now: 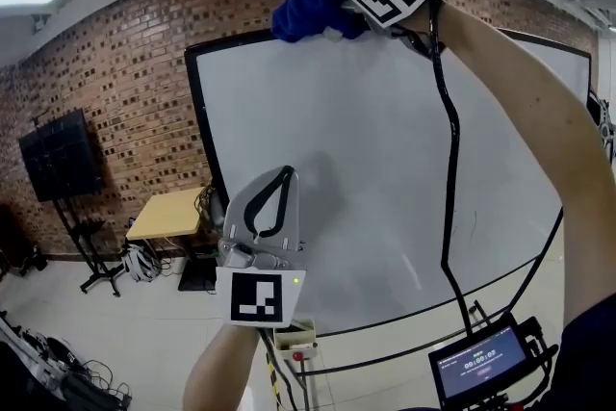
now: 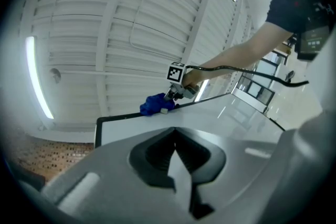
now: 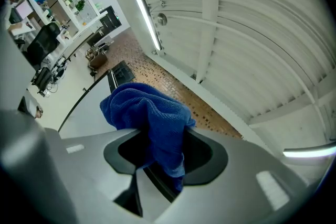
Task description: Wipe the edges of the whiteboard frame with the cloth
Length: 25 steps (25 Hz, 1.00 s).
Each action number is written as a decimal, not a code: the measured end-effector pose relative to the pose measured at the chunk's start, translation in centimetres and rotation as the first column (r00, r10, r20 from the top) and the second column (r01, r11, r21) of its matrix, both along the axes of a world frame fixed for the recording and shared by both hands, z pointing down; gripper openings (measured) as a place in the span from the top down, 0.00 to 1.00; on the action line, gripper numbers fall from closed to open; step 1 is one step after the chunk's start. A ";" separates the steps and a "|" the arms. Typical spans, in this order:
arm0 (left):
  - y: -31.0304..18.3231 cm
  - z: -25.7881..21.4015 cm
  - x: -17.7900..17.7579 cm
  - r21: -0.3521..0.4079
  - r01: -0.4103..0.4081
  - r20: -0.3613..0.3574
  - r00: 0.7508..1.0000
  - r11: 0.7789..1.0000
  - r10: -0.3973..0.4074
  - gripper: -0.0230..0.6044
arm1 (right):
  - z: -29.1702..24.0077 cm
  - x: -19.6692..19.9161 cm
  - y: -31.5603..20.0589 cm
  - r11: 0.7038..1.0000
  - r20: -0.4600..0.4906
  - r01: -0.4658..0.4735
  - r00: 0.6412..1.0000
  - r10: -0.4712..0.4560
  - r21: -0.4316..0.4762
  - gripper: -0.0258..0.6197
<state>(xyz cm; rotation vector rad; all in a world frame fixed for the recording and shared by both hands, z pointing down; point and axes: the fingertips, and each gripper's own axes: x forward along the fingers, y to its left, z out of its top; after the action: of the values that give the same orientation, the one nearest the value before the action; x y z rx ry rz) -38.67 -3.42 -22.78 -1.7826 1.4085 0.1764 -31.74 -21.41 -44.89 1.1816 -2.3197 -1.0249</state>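
Observation:
A white whiteboard (image 1: 385, 188) with a black frame (image 1: 200, 125) stands against a brick wall. My right gripper (image 1: 337, 19) is raised to the frame's top edge and is shut on a bunched blue cloth (image 1: 313, 7), which rests on that edge near the top left corner. In the right gripper view the cloth (image 3: 149, 118) hangs between the jaws of the right gripper (image 3: 157, 149), above the frame (image 3: 112, 79). Lower down, my left gripper (image 1: 286, 173) is held in front of the board, shut and holding nothing. From the left gripper view (image 2: 175, 131) I see the cloth (image 2: 154, 104) on the frame's top edge.
A black screen on a wheeled stand (image 1: 60, 154) and a small yellow table (image 1: 166, 212) stand left of the board. A black cable (image 1: 450, 159) hangs from my right arm to a small display device (image 1: 481, 363) at the bottom right. A box with a red button (image 1: 296, 342) sits below the board.

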 end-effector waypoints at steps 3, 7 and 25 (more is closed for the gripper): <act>-1.7 2.3 3.1 -0.004 -0.026 0.025 0.999 1.000 0.026 0.96 | 2.8 3.9 -1.5 1.000 0.012 -0.030 0.999 0.030 0.001 0.67; -2.8 4.4 6.7 0.000 -0.055 0.076 0.996 0.998 0.055 0.96 | 5.3 8.2 -3.1 0.998 0.039 -0.061 0.997 0.061 -0.009 0.67; -5.6 5.5 18.9 -0.065 -0.083 0.128 0.988 0.994 0.091 0.96 | 6.1 23.1 -7.2 0.994 0.126 -0.104 0.986 0.108 -0.040 0.68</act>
<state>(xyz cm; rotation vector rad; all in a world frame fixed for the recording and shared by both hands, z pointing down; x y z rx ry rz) -19.76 -9.05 -17.25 -1.8714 1.2553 0.0623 -8.68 -28.63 -38.80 1.3787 -2.3313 -0.8941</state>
